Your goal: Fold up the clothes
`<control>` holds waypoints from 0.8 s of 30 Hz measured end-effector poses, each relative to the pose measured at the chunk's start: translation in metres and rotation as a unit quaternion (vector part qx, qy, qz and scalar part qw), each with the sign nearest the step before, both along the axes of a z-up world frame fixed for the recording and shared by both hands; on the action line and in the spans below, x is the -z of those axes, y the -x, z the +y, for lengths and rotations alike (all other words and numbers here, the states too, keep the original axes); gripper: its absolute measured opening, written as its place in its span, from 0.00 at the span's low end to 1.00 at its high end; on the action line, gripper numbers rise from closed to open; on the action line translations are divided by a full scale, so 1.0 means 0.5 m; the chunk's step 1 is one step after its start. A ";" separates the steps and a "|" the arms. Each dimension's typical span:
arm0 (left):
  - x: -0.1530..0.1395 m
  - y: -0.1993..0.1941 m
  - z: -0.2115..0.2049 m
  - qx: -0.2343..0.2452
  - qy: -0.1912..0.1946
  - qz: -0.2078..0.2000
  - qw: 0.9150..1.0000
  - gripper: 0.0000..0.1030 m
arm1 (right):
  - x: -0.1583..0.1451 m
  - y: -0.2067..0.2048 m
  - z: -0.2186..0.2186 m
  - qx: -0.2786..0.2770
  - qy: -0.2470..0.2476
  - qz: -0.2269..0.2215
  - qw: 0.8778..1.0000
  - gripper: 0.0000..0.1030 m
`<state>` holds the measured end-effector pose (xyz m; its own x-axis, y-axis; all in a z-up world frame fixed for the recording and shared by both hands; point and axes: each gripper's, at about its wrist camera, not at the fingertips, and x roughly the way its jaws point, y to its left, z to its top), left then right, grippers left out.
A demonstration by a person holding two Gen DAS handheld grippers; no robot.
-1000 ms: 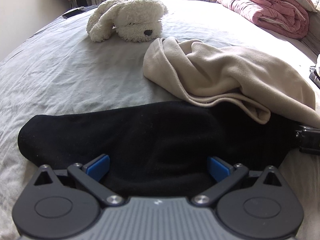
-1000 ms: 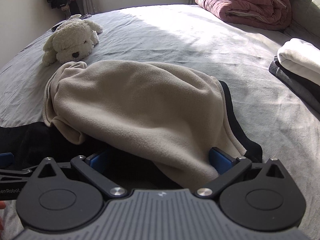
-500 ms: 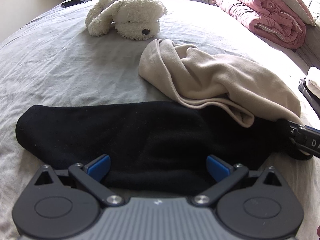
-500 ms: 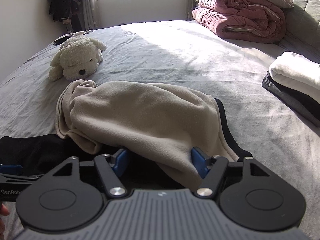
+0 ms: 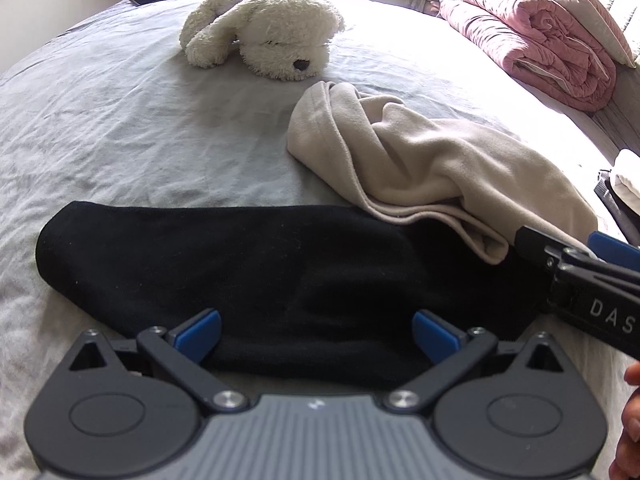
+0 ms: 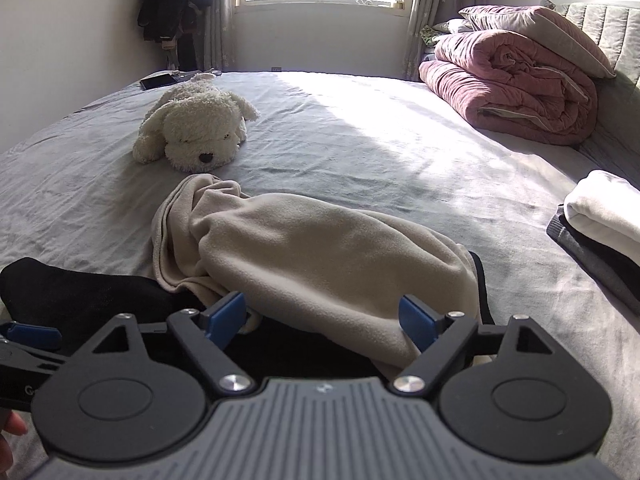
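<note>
two hand-held grippers, left hand-held gripper [image 5: 316, 330] and right hand-held gripper [image 6: 322, 316], both spread wide and gripping nothing, sit over one black garment [image 5: 248, 264] just ahead, one beige garment [image 6: 320, 256] lapping it, one plush dog [image 5: 268, 40] farther off on the bed [image 5: 100, 128].

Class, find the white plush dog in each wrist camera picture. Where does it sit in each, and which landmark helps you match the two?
Left wrist view: plush dog at top centre, on the grey bed sheet.
Right wrist view: plush dog left of centre, upper-middle.
Shared landmark: the beige fleece garment, lying just in front of the dog.
</note>
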<state>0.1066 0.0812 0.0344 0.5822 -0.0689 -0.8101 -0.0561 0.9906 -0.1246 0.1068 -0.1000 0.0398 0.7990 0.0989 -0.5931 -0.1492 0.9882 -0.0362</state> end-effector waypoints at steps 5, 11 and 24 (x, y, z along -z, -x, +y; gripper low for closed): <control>0.003 -0.001 0.005 0.005 -0.010 0.003 1.000 0.99 | 0.023 -0.013 0.018 -0.019 0.009 0.012 1.000 0.80; 0.002 0.003 0.014 0.006 -0.007 0.002 1.000 0.99 | 0.030 -0.012 0.012 -0.017 0.032 0.007 0.999 0.41; -0.020 0.024 0.024 0.003 0.020 -0.010 1.000 0.99 | -0.016 0.041 -0.019 -0.025 -0.015 0.006 1.000 0.06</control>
